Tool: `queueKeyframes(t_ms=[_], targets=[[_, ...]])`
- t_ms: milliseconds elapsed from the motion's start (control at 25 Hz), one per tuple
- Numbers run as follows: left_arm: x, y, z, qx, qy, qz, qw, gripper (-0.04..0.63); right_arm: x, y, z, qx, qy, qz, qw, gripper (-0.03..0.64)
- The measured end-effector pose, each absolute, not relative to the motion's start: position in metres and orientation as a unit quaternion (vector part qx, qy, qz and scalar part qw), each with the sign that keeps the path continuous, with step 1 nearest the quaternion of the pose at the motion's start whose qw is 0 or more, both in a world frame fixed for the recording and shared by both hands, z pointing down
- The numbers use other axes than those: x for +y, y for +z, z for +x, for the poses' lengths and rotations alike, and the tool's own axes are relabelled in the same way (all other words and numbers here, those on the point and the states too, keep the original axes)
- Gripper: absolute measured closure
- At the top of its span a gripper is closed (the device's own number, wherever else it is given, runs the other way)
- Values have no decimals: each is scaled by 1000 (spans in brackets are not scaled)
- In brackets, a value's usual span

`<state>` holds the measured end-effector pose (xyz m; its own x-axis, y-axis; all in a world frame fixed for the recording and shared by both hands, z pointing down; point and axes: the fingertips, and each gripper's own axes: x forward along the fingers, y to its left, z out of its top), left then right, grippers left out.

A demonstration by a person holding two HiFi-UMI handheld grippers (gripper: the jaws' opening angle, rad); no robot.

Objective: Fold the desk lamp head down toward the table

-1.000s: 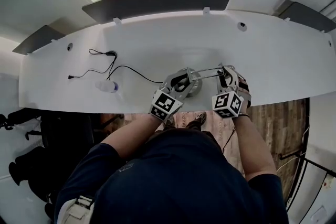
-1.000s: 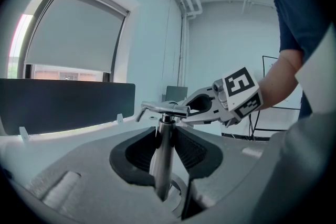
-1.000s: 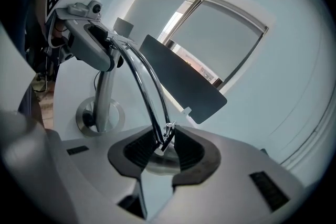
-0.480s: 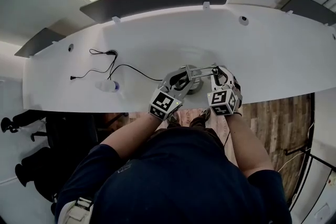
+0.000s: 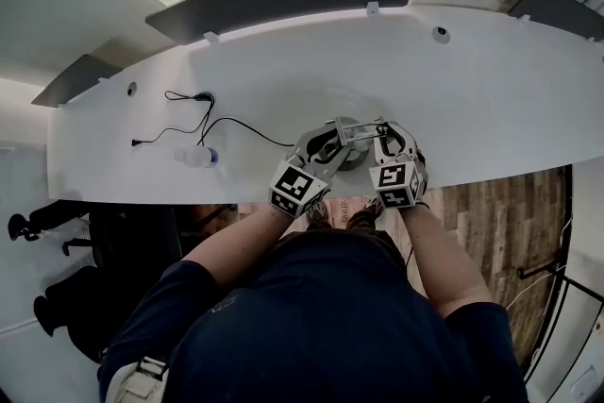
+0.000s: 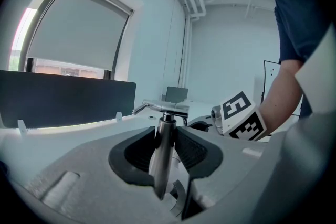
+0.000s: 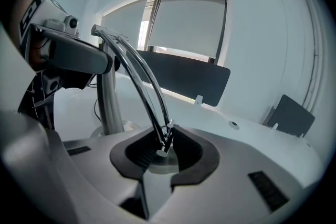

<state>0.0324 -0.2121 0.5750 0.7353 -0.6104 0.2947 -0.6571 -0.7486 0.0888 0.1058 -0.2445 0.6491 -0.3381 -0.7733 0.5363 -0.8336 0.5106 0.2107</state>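
Only the head view shows the desk lamp point(image 5: 351, 140) at the white table's point(image 5: 283, 61) near edge; left gripper view: my left tongs point(image 6: 167, 136) clamp its upright chrome post point(image 6: 161, 161) (jaws fairly wide); right gripper view: my right tongs point(image 7: 165, 145), jaws just closing, pinch the tip of its thin curved rods point(image 7: 142, 94), which arch from the post's top.

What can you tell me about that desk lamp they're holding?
The desk lamp looks like silvery polished metal. Its round base sits on the white table near the front edge, and a straight post rises from it. The left gripper clamps that post. From the top, a slim head of two thin curved rods arcs over and downward. Its tip sits between the jaws of the right gripper, which have just been closing on it. A black cable trails away to the left.
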Motion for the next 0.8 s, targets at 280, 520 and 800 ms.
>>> queueKeyframes(t_ms=[280, 520, 800], targets=[[-212, 576, 33, -342, 165, 923, 62, 480, -244, 649, 104, -823, 47, 474, 310, 532], [-202, 569, 22, -345, 161, 922, 63, 480, -227, 626, 111, -820, 27, 477, 316, 497], [-179, 530, 4, -327, 134, 934, 49, 480, -197, 584, 104, -835, 45, 480, 265, 539]])
